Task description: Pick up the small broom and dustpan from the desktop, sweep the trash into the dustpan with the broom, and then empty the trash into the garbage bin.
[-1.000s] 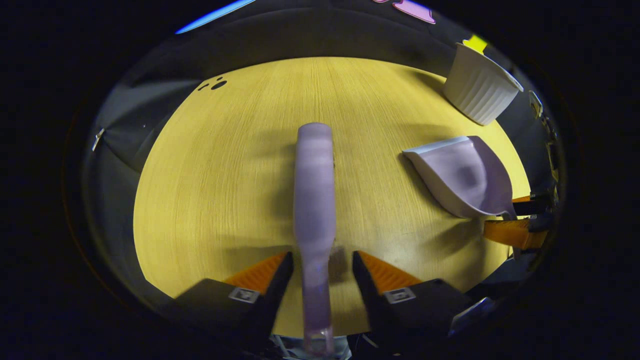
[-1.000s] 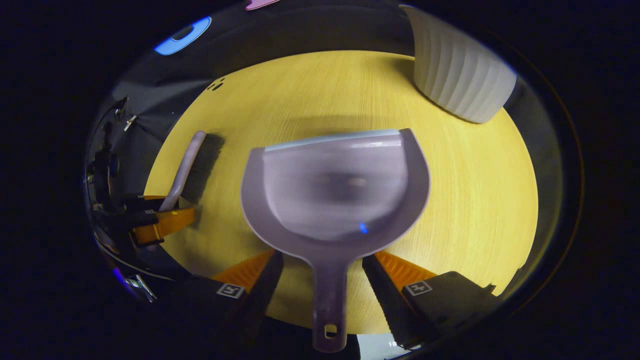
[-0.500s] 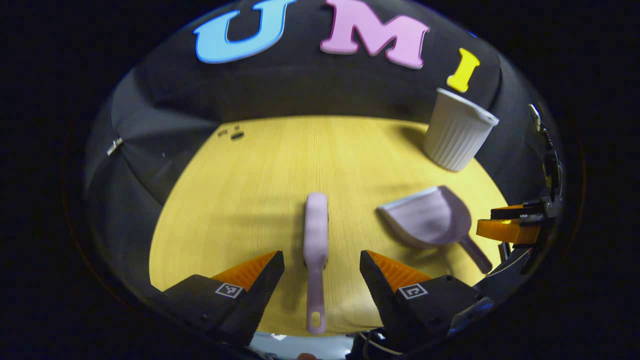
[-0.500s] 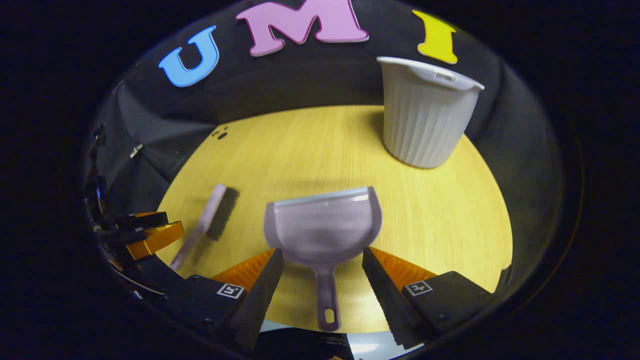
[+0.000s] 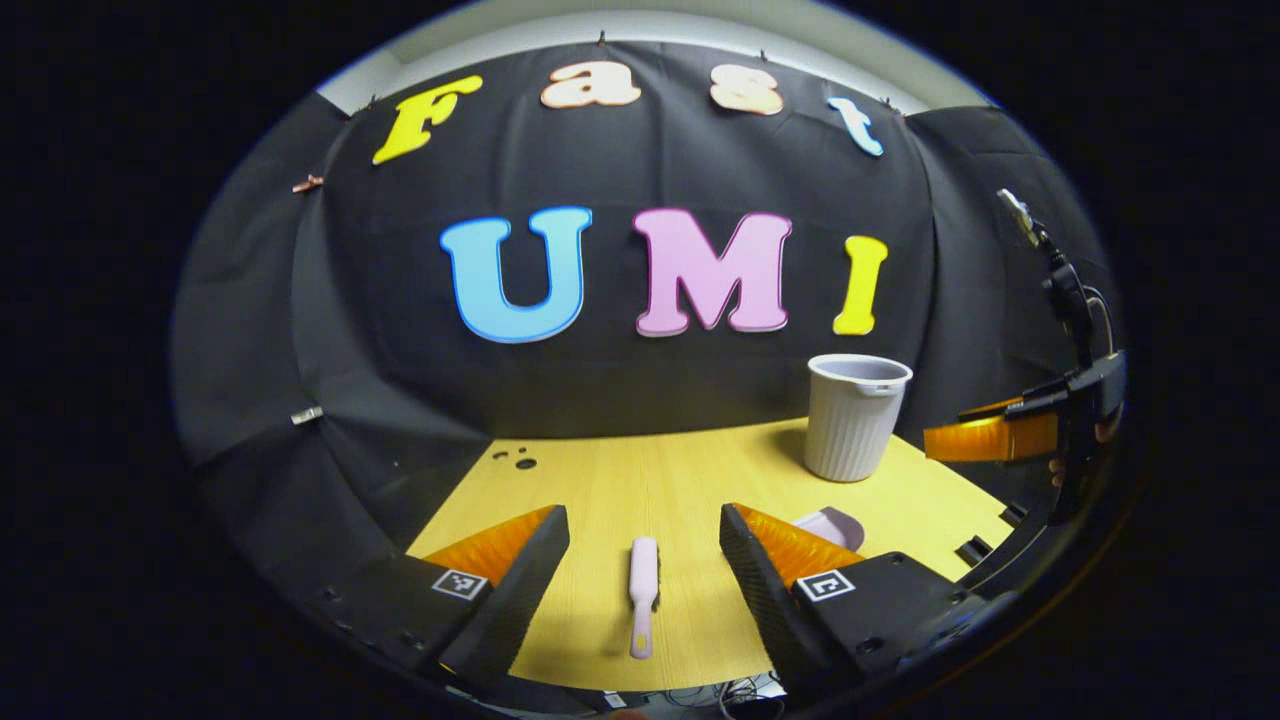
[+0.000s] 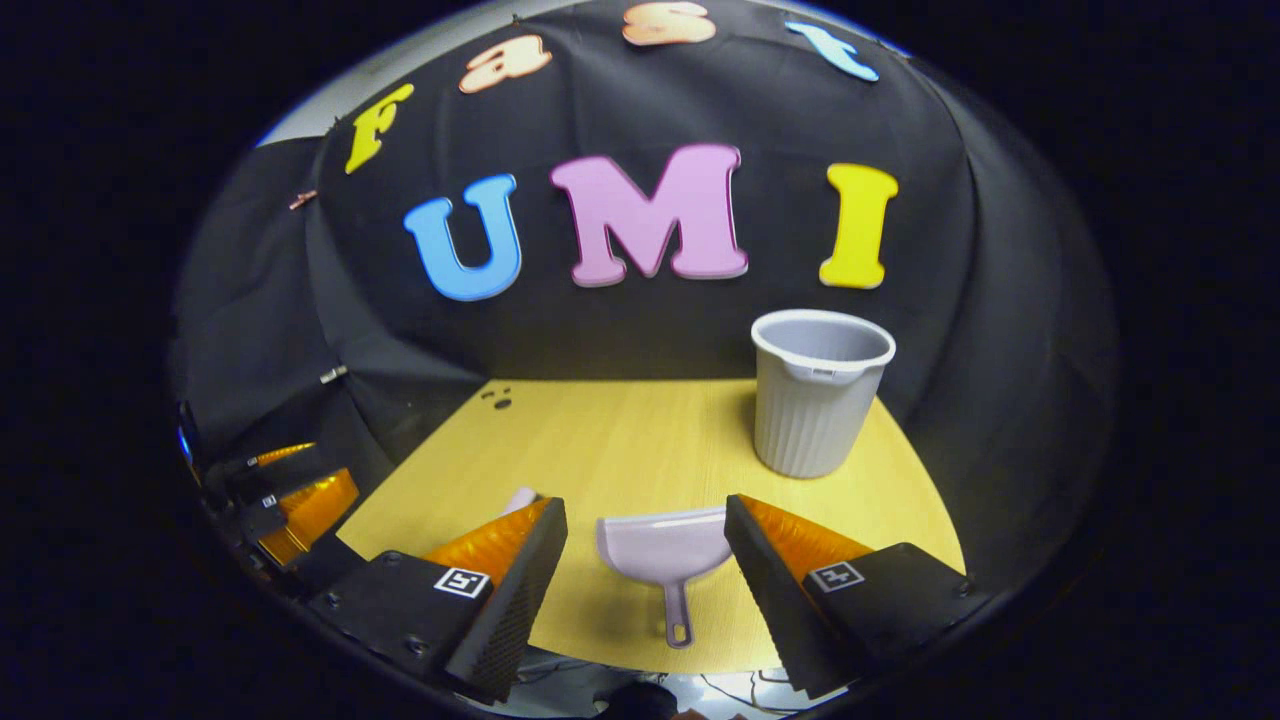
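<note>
A small lilac broom (image 5: 642, 595) lies on the yellow desktop (image 5: 620, 490), handle toward me, far below my open left gripper (image 5: 645, 560). Its tip (image 6: 519, 498) peeks past a finger in the right gripper view. The lilac dustpan (image 6: 668, 552) lies flat, handle toward me, well below my open right gripper (image 6: 648, 555); its edge (image 5: 830, 525) appears beside my left gripper's right finger. A white ribbed garbage bin (image 6: 818, 391) stands upright at the desk's far right, also seen as the bin (image 5: 853, 414) in the left gripper view. Both grippers hold nothing.
The other gripper (image 5: 1000, 435) hangs at the right edge of the left gripper view, and the left one (image 6: 290, 500) at the left edge of the right gripper view. Small dark holes (image 5: 520, 460) mark the desk's far left corner. Black cloth walls surround the desk.
Both grippers have pulled up and back from the broom and dustpan, which now lie small and far on the desk. The views have tilted up toward the back wall.
</note>
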A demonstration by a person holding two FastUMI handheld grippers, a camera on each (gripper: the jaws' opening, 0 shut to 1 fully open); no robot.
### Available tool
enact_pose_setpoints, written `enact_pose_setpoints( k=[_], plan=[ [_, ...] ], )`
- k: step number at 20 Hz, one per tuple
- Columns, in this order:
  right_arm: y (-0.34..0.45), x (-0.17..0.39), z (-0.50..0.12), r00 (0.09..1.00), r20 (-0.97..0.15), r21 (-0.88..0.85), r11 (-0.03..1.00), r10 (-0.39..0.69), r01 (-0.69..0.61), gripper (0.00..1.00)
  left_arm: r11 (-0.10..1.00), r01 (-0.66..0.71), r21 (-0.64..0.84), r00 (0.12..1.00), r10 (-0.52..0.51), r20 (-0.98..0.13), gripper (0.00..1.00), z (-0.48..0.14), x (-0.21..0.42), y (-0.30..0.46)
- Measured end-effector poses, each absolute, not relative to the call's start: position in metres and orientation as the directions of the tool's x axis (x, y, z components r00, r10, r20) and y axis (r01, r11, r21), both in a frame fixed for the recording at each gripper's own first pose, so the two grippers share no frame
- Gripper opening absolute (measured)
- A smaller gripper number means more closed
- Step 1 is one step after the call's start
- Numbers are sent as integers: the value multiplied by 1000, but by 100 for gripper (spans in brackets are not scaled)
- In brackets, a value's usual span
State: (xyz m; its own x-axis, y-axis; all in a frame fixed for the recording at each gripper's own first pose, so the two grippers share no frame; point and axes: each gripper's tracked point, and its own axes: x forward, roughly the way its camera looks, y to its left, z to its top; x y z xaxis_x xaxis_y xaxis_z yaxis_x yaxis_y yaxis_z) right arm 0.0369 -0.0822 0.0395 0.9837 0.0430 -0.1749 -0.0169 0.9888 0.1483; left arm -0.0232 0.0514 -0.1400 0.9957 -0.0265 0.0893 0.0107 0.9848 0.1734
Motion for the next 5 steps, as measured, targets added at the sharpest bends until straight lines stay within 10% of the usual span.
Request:
enact_pose_setpoints(
  k=[5],
  plan=[
    [-90, -12, 67, 999, -34, 144, 989, -39, 44, 99, 991, 64, 120, 989, -79, 125, 96, -144, -70, 27]
  ],
)
